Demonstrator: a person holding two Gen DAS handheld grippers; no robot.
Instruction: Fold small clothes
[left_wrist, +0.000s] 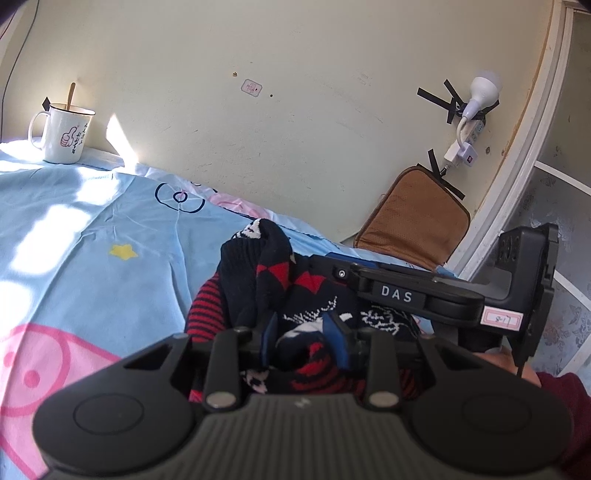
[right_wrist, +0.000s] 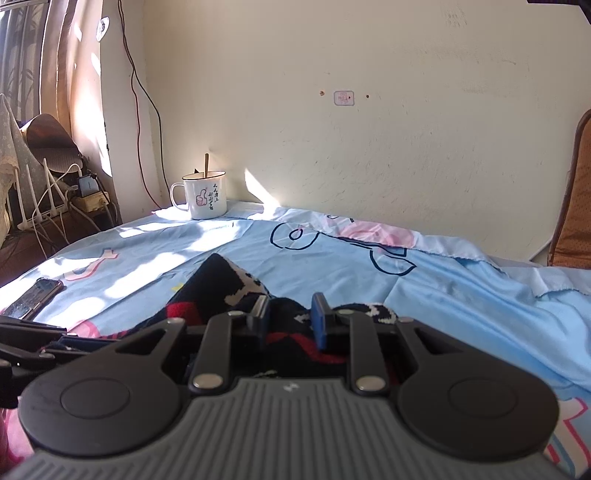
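A small dark navy knit garment (left_wrist: 258, 266) with red diamonds, red stripes and white patterns lies bunched on the light blue cartoon sheet (left_wrist: 110, 221). My left gripper (left_wrist: 301, 338) is shut on a fold of it, cloth filling the gap between the blue pads. In the right wrist view the same garment (right_wrist: 221, 280) rises to a peak ahead, and my right gripper (right_wrist: 290, 317) is shut on another bunch of it. The right gripper's black body (left_wrist: 399, 293) lies close alongside on the right. A hand (left_wrist: 498, 358) in a maroon sleeve holds it.
A white enamel mug (right_wrist: 203, 199) with a spoon stands at the sheet's far edge by the wall. A phone (right_wrist: 33, 299) lies at the left of the sheet. A brown cushion (left_wrist: 410, 218) leans on the wall. A lamp and power strip (left_wrist: 476, 107) hang above it.
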